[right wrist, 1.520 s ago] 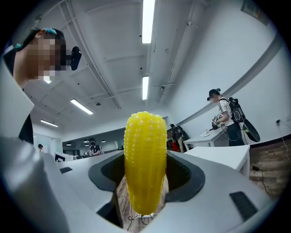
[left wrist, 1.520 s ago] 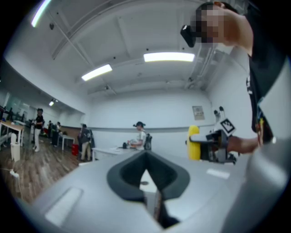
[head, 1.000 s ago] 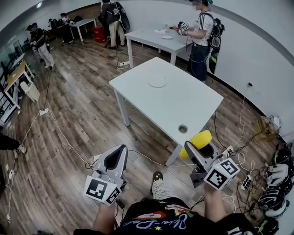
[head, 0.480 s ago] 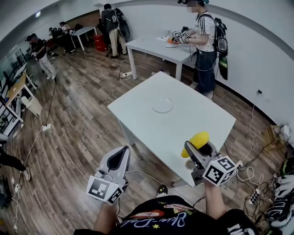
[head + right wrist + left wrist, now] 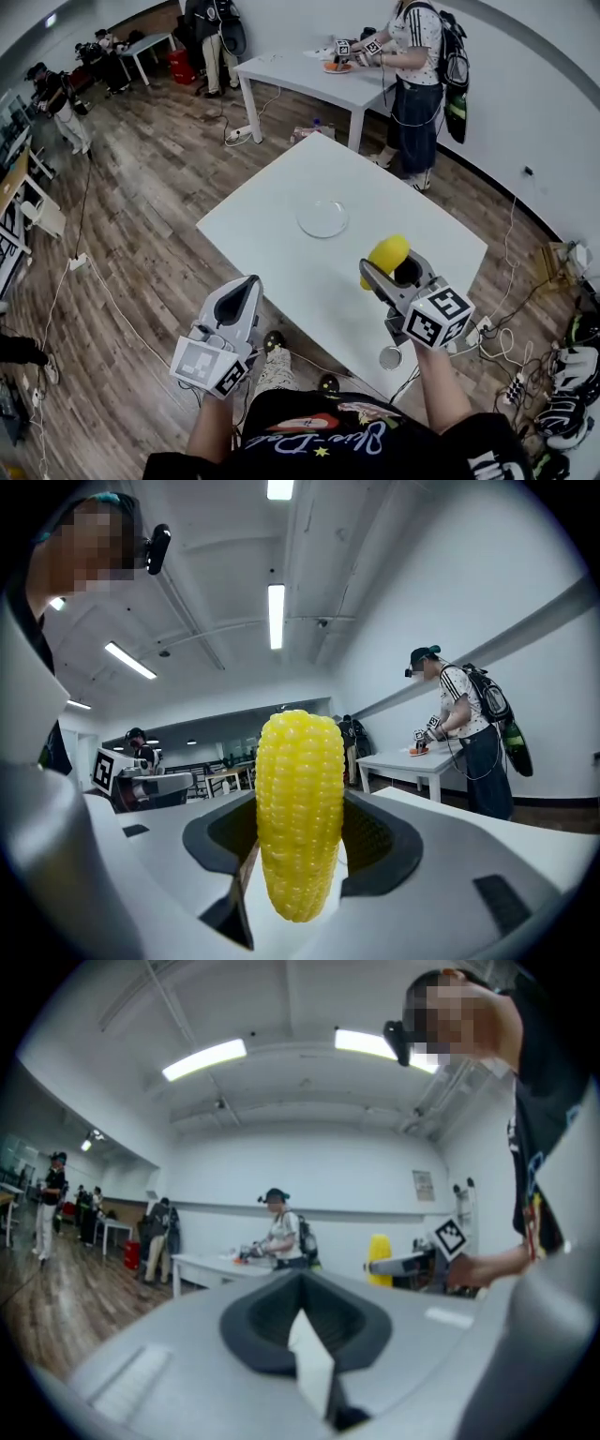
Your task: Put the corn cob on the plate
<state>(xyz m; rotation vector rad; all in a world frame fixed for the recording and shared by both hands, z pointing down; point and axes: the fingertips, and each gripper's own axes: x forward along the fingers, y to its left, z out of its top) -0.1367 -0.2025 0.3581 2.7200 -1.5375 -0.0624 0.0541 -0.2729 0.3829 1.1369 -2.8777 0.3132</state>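
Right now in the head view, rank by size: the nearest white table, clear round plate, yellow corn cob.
1. White rectangular table, by far.
2-3. Clear round plate and yellow corn cob look alike; the cob is nearer the camera, so unranked.

Corn cob (image 5: 298,789): yellow kernels, bumpy surf., looking glossy.
2 gripper shells, right gripper (image 5: 298,846) & left gripper (image 5: 305,1335): showing smooth matt grey plastic; black inner recesses looking matt.
Marker cube (image 5: 439,316): b/w print, looking flat matt.
Table (image 5: 281,244): white top, smooth, reading approx. matt.
Plate (image 5: 322,218): looking clear, glassy, giving faint shine.
Floor (image 5: 141,206): wood-look planks, showing low sheen.
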